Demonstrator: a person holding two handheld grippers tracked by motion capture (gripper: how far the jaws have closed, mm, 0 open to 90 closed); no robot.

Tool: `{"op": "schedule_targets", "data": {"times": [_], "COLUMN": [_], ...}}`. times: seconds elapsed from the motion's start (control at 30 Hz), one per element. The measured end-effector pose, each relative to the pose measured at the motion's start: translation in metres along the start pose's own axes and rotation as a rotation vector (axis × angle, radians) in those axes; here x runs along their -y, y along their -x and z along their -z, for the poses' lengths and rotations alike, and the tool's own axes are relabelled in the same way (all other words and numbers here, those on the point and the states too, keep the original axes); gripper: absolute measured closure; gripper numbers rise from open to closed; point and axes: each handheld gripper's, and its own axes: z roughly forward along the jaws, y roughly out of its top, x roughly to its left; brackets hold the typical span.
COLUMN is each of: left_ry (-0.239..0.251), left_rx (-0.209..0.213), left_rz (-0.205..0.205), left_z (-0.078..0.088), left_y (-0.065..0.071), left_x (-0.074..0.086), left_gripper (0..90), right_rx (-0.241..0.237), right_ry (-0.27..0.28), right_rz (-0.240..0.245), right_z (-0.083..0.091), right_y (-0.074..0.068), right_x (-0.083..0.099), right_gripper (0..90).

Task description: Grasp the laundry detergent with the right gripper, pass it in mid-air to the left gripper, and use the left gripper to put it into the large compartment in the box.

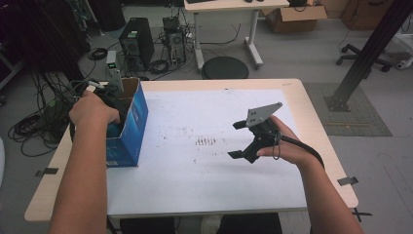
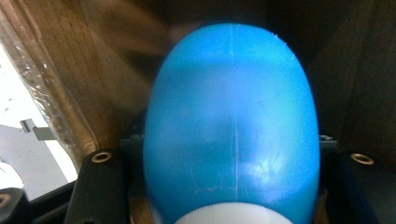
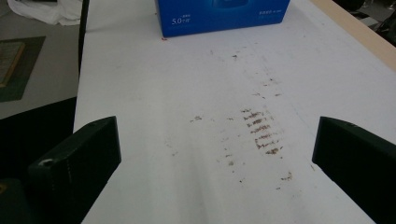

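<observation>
A smooth blue egg-shaped object [image 2: 231, 107] with a white band at its base sits between the two black jaws of my left gripper [image 2: 231, 161], which is shut on it. Brown cardboard walls surround it. In the high view my left gripper [image 1: 115, 103] reaches down into the open blue carton [image 1: 130, 131] at the table's left edge, mostly hidden by the hand. My right gripper [image 1: 234, 140] is held over the white sheet at centre right, its jaws open with nothing between them. From my right gripper [image 3: 215, 149] the blue carton [image 3: 224, 14] stands far across the sheet.
Brown smudges [image 1: 205, 141] mark the middle of the white sheet [image 1: 195, 190]. Beyond the table are a black computer tower [image 1: 137, 41], floor cables [image 1: 34, 126], a round black stool [image 1: 225, 67] and a second desk. A black post [image 1: 370, 48] rises at the right.
</observation>
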Motion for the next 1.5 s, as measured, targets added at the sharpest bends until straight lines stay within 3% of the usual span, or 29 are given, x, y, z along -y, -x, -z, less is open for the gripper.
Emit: {"op": "schedule_targets", "data": {"times": [0.63,0.87,1.03,1.37,1.5], "left_ry": [0.018,0.021,0.011,0.052,0.046], "left_rx": [0.006,0.027,0.009,0.015,-0.013], "left_rz": [-0.001,-0.001,-0.005,0.009,0.003], "left_z": [-0.001,0.000,0.001,0.014,0.020], "left_y": [-0.001,0.000,0.002,0.002,0.005], "left_x": [0.002,0.002,0.003,0.009,0.012], "left_gripper": [38.4,31.4,31.5,27.9,25.5], "right_rx": [0.002,0.004,0.003,-0.002,0.001], "right_ry": [0.005,0.005,0.008,0.011,0.011], "right_rz": [0.001,0.000,-0.002,0.007,0.009], "right_z": [0.004,0.004,0.003,0.005,0.005], "right_y": [-0.002,-0.002,-0.002,-0.003,-0.003], "right_x": [-0.001,0.000,0.001,-0.002,-0.003], "right_gripper": [1.2,1.2,1.2,1.2,1.3]}}
